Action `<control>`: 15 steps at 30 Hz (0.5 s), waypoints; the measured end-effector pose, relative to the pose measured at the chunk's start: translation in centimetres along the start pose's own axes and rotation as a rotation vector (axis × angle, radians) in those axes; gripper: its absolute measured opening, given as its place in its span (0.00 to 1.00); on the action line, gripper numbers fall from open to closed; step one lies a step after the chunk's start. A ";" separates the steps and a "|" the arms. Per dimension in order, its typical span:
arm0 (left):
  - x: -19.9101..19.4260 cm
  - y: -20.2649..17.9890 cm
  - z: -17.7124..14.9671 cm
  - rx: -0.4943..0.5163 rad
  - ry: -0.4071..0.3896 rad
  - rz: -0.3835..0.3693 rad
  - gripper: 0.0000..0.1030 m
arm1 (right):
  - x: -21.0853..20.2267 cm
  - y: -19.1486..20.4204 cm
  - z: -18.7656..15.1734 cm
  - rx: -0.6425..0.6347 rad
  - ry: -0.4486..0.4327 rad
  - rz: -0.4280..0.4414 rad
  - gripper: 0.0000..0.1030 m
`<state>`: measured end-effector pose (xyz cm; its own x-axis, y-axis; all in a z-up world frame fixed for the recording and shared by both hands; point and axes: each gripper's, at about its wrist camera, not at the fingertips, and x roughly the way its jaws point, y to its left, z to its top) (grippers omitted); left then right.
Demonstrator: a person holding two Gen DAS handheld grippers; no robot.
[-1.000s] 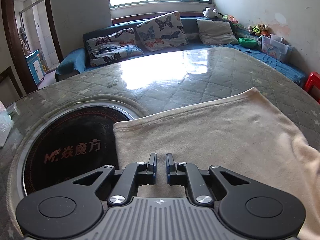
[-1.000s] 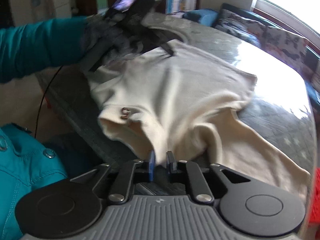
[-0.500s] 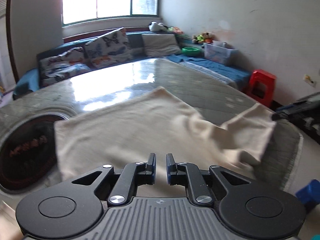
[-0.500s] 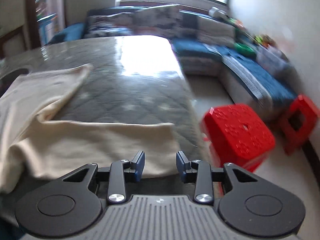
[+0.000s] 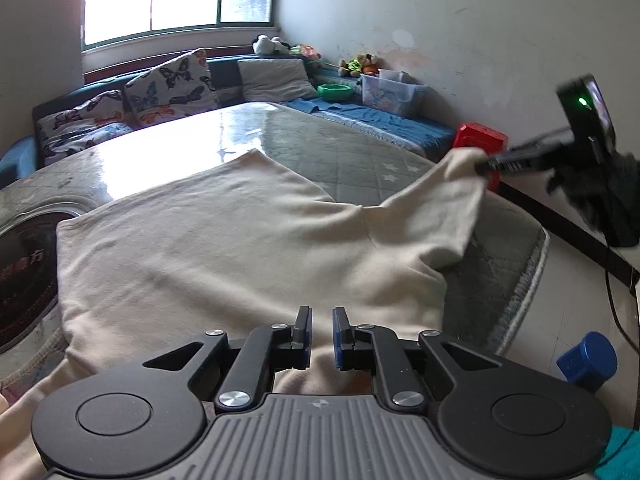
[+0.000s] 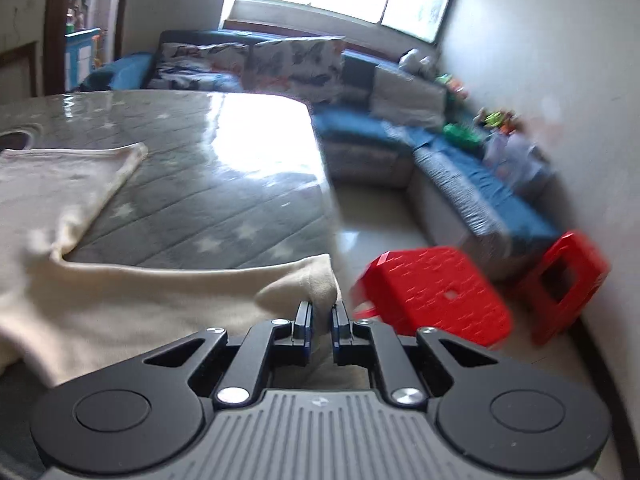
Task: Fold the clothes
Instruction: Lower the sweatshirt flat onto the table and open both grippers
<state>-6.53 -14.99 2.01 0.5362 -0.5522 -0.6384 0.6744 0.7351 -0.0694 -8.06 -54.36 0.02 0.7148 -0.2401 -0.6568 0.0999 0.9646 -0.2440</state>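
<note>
Cream knit sweater (image 5: pixel 224 240) lies spread on the grey quilted star-print table cover (image 5: pixel 360 160). Your left gripper (image 5: pixel 321 334) sits over its near hem, jaws slightly apart, grip unclear. Your right gripper (image 6: pixel 319 322) pinches the sleeve cuff (image 6: pixel 316 284) at the cover's right edge, lifted clear, probably to fold it inward.

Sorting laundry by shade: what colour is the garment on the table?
Cream, plain and unpatterned: the soft knit garment shows best in the left wrist view.

The right gripper (image 6: pixel 318 314), with jaws apart half a second ago, now has them closed on the cuff of the cream sleeve (image 6: pixel 308 282). In the left wrist view that sleeve (image 5: pixel 440 200) now rises higher off the surface (image 5: pixel 352 152), pulled taut
</note>
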 end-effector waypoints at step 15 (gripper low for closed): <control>-0.9 -1.0 0.4 0.047 -0.033 -0.049 0.22 | 0.4 1.3 1.0 0.045 -0.027 0.123 0.35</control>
<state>-7.50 -15.43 2.93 0.5174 -0.6003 -0.6098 0.7230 0.6879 -0.0637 -6.94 -53.09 0.12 0.7420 -0.1170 -0.6601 0.0406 0.9907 -0.1299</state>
